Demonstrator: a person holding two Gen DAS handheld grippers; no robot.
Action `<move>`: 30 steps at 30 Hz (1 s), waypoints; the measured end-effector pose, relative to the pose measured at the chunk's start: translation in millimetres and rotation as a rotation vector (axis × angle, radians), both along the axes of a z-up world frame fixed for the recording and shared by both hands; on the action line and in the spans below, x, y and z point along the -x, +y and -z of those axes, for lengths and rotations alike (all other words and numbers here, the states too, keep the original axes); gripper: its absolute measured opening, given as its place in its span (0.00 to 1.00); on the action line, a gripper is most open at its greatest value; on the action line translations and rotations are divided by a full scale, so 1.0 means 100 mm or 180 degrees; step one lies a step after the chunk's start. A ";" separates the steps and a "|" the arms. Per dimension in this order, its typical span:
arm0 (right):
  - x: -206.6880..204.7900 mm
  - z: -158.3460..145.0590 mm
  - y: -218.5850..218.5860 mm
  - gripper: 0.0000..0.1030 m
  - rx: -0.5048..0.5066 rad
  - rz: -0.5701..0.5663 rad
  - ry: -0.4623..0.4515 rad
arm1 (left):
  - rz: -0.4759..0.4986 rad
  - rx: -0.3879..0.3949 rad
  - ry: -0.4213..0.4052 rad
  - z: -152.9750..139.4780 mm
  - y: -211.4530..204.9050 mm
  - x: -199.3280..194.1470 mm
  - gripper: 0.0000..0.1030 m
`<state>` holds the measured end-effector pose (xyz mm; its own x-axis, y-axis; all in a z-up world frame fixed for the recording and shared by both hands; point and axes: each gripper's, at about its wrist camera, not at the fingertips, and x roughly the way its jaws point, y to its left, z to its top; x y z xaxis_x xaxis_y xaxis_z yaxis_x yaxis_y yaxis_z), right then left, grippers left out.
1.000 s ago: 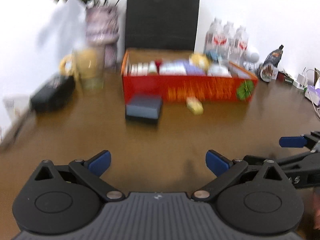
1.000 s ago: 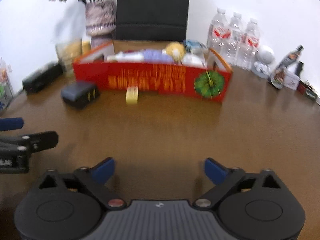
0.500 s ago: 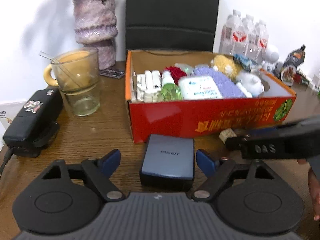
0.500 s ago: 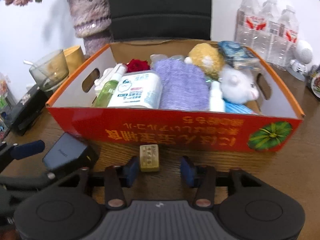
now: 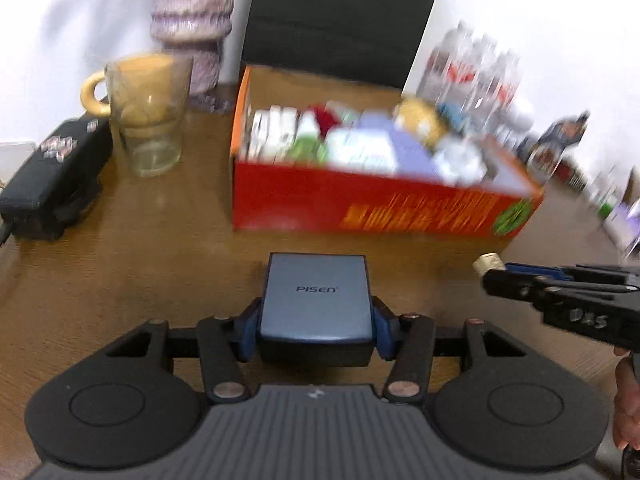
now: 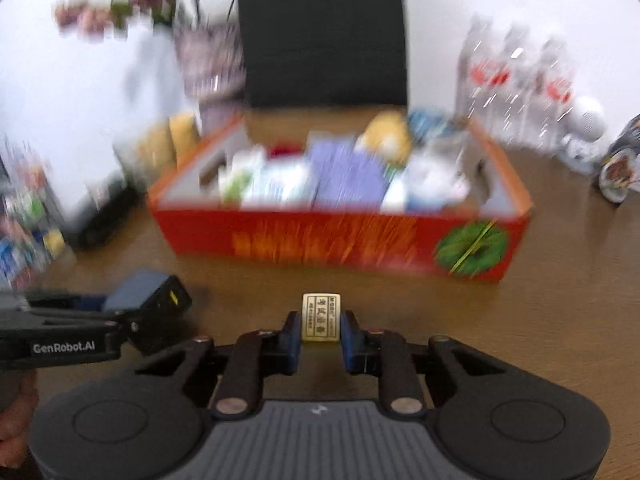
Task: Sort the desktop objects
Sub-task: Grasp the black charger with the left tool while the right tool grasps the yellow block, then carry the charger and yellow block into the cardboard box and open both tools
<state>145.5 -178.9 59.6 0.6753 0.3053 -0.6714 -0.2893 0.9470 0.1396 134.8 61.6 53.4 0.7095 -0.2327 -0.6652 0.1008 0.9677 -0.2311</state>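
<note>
My left gripper (image 5: 316,332) is shut on a blue-grey PISEN charger block (image 5: 316,300), held in front of the red cardboard box (image 5: 360,208). My right gripper (image 6: 320,332) is shut on a small yellow eraser (image 6: 321,318), held in front of the same box (image 6: 320,240). The box is full of bottles, wipes, cloth and plush toys. The right gripper with the eraser (image 5: 486,261) shows at the right of the left wrist view. The left gripper with the charger (image 6: 148,292) shows at the left of the right wrist view.
A glass cup (image 5: 148,120) with a yellow mug behind it, a black case (image 5: 52,176) and a purple vase (image 5: 192,20) stand left of the box. A black chair back (image 5: 340,16) is behind it. Water bottles (image 6: 516,84) and small items are at the right.
Both grippers closed: the left on the charger block, the right on the eraser. Both have pulled back and up from the box with their objects.
</note>
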 end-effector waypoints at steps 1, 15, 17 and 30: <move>0.01 -0.12 -0.09 0.19 -0.0080 0.0051 -0.0080 | -0.0005 0.0050 -0.0063 -0.12 0.01 -0.02 0.52; -1.53 -0.25 -0.36 0.19 0.0128 0.0473 0.0498 | -0.0242 -0.0214 0.0319 -0.27 -0.74 -1.80 0.53; -1.68 -0.11 -0.30 0.19 0.0220 0.0441 0.0674 | -0.0266 -0.0290 0.0371 -0.16 -0.86 -1.98 0.53; -1.81 -0.34 -0.31 0.83 0.0190 0.0471 0.0892 | -0.0270 -0.0640 0.0265 -0.59 -0.67 -1.91 1.00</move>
<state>326.8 -210.2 94.0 0.4955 0.1719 -0.8514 -0.1060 0.9849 0.1372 325.6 -5.0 112.2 0.6615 -0.0315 -0.7493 0.0058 0.9993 -0.0369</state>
